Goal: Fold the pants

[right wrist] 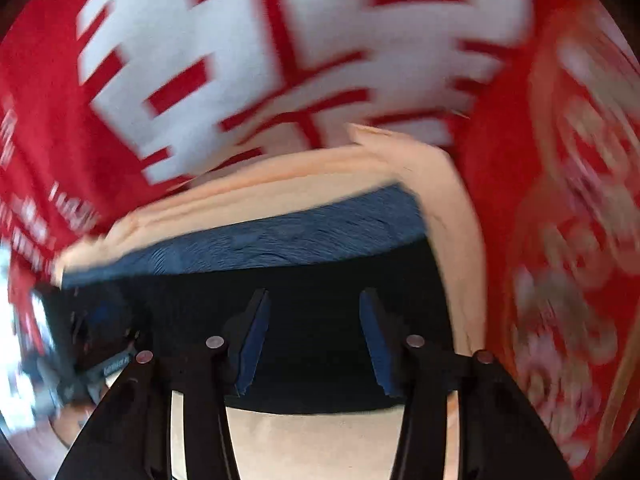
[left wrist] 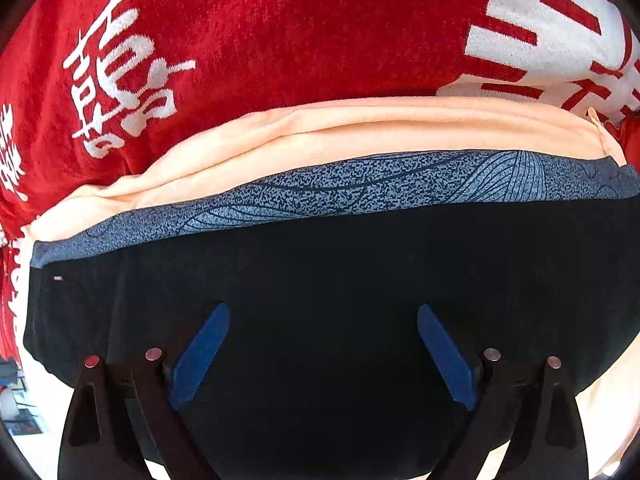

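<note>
**Both grippers over the pants, waistband dead ahead**

I'm hovering my left gripper (left wrist: pixel 323 354) spread wide over the black pants (left wrist: pixel 320 272), holding nothing. The patterned blue waistband (left wrist: pixel 360 184) is running crosswise just ahead of my fingertips, so the long axis is lying side to side. My right gripper (right wrist: pixel 312 344) is also parted and empty, pointing forward over the same dark cloth; its view is blurring. Peach fabric (left wrist: pixel 320 128) is lying beyond, red blanket (left wrist: pixel 280 32) farther out.
</note>
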A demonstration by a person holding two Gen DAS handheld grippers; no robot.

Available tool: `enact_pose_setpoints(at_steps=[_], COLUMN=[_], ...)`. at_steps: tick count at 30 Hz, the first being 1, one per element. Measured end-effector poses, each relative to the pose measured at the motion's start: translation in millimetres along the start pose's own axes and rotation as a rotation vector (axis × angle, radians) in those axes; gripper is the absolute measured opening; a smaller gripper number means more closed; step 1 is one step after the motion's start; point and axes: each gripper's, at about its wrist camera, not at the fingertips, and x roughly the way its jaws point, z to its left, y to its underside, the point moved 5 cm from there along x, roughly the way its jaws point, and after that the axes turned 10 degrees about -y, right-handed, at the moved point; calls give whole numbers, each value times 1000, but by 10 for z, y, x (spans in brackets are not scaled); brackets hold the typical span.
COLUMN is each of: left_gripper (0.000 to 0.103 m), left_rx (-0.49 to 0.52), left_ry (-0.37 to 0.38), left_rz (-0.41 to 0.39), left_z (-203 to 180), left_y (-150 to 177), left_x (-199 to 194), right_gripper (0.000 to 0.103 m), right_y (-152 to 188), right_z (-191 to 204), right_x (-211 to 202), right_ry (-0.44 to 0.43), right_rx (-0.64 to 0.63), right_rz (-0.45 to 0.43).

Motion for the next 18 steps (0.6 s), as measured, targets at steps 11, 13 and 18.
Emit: enact_pose_setpoints(at_steps=[11,13,18], left_gripper=[96,96,96], left_rx=[-4,40,30], left_ry=[98,97,104], left_rz=[-1,-21,-49], left_z=[-35,-150,-347], left_y=[189,220,-80], left_x=[-327,-382,-280], right_gripper=[50,50,27], right_y=[721,657,554], right_z=[-445,-457,-402], right_x=[142,111,162], right_ry=[-100,-102,-56], right_rx=[282,296,280], right_rz=[-89,-122,-134])
